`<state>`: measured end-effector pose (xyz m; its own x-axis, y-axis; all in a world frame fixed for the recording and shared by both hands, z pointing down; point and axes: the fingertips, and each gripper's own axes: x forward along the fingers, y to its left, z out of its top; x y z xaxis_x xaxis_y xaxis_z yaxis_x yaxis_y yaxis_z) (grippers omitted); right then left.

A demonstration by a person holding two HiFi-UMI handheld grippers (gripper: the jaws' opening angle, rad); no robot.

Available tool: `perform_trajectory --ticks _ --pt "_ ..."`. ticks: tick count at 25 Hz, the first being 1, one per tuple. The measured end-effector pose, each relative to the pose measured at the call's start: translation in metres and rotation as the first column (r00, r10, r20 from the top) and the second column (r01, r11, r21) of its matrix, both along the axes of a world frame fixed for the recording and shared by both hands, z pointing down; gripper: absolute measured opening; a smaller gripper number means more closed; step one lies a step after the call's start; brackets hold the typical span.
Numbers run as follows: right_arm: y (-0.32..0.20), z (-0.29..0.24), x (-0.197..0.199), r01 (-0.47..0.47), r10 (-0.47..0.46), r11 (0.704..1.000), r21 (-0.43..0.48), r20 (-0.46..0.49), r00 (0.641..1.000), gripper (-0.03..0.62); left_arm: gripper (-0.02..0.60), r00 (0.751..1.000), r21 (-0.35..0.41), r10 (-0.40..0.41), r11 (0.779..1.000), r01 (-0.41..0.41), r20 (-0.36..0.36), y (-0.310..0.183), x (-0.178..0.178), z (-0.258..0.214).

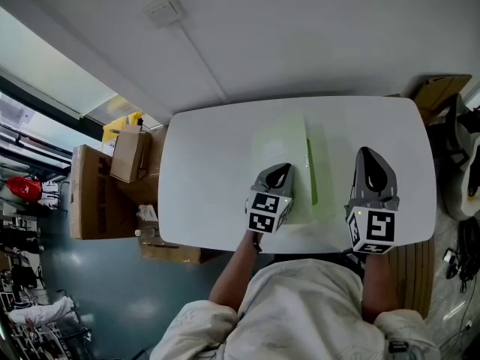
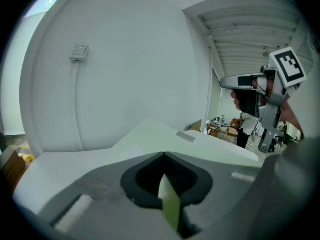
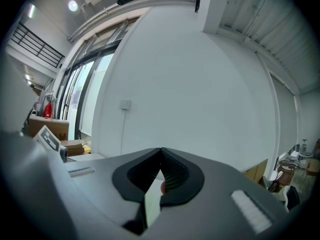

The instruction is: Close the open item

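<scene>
Head view: pale green folder (image 1: 283, 150) spread open on white table (image 1: 202, 201); left gripper (image 1: 282, 171) over folder's near edge, right gripper (image 1: 367, 156) right of folder.
Left gripper view: jaws pressed together, empty.
Right gripper view: likewise together, empty.
Best to catch one cover edge, swing it across the spine.

Bright light fills my head view; the glossy white rounded table (image 1: 210, 201) nearly washes out the pale green folder (image 1: 281, 145). Both gripper views bow hard toward black corners, my near grey jaws soft, a round ceiling lamp (image 3: 73, 5) glaring.
</scene>
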<state>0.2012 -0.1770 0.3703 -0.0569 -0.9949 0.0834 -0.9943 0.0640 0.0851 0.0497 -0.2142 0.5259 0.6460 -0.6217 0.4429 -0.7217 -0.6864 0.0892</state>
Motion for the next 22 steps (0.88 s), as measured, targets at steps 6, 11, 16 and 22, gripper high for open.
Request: perform_trajectory --ticks 6,11,16,22 --pt "0.002 0.0 0.005 -0.009 0.009 1.0 0.001 -0.002 1.0 0.002 0.0 1.0 -0.015 0.011 1.0 -0.011 0.002 0.001 0.01 0.009" --pt "0.003 0.0 0.01 -0.017 0.017 1.0 0.0 -0.004 1.0 0.002 0.0 1.0 -0.03 0.017 0.999 -0.017 0.008 0.0 0.018 0.017" --pt "0.003 0.004 0.014 -0.019 0.019 1.0 -0.009 -0.005 1.0 0.002 0.0 1.0 -0.052 0.024 0.998 -0.023 0.019 0.001 0.026 0.03" --pt "0.003 0.006 0.017 -0.016 0.016 1.0 -0.014 -0.004 1.0 0.002 0.0 0.998 -0.071 0.04 0.997 -0.037 0.04 0.004 0.034 0.041"
